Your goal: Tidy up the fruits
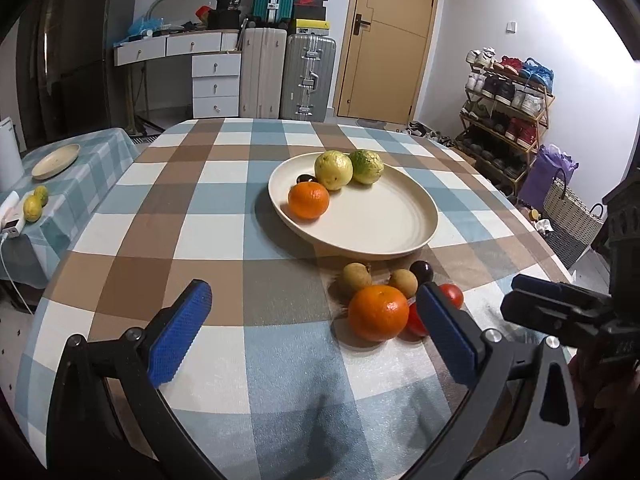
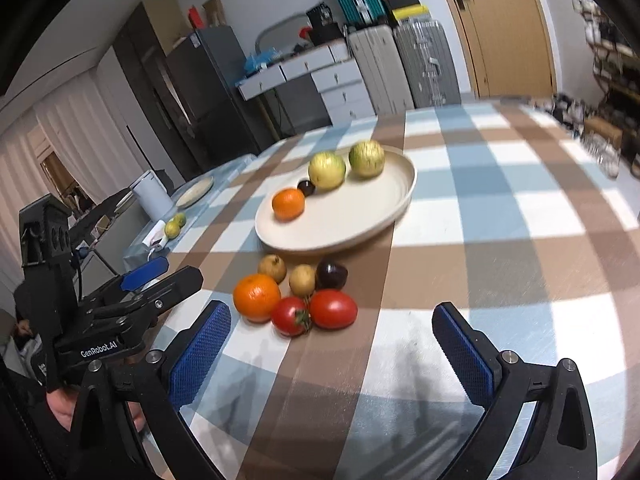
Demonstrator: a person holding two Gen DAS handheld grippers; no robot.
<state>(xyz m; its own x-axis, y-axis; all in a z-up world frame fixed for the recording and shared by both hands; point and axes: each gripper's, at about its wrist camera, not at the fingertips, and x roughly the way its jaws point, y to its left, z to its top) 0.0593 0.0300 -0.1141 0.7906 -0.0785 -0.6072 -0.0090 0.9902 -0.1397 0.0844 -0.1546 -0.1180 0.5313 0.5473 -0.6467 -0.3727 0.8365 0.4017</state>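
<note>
Four fruits on cream plate (image 1: 400, 236) (six loose nearby); left gripper (image 1: 312, 332), right gripper (image 2: 332, 344) both released.

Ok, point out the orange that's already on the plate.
The orange at the plate's near-left rim, beside a small dark fruit. The other orange sits on the tablecloth in the loose cluster with the tomatoes.

White-walled room around a wooden door (image 1: 382, 36): suitcases (image 1: 308, 76) and drawer desk (image 1: 200, 68) left, shoe rack (image 1: 506, 100) right.
</note>
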